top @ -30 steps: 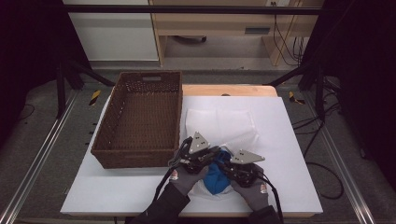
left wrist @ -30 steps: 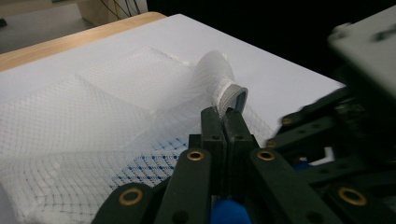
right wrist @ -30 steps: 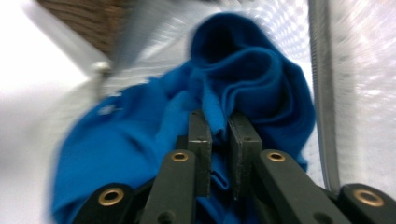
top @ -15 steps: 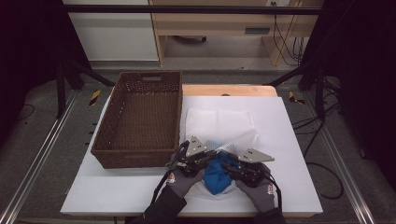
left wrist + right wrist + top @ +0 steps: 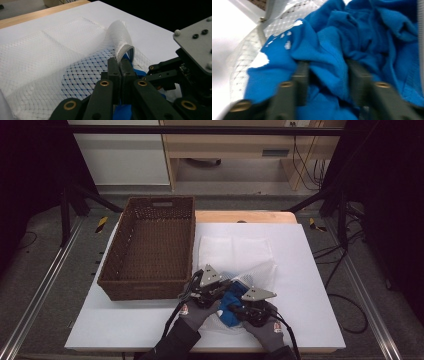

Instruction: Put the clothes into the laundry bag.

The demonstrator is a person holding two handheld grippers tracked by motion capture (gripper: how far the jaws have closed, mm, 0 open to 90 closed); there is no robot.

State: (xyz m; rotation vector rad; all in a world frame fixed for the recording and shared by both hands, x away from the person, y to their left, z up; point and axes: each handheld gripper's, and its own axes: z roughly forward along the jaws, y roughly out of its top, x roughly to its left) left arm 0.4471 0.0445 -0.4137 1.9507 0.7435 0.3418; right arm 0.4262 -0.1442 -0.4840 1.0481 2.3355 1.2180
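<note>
My left gripper [image 5: 119, 65] is clamped on the white mesh bag [image 5: 50, 65] hem at the near table edge. My right gripper [image 5: 327, 72] stands open around blue cloth [image 5: 362, 37], partly bagged; insertion remains unfinished.

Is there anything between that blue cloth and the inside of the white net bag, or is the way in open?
Nothing visible blocks it. The left gripper pinches the white mesh bag's edge and lifts it, so the mouth gapes. The blue cloth is already partly under the mesh, with the right gripper straddling a fold of it.
</note>
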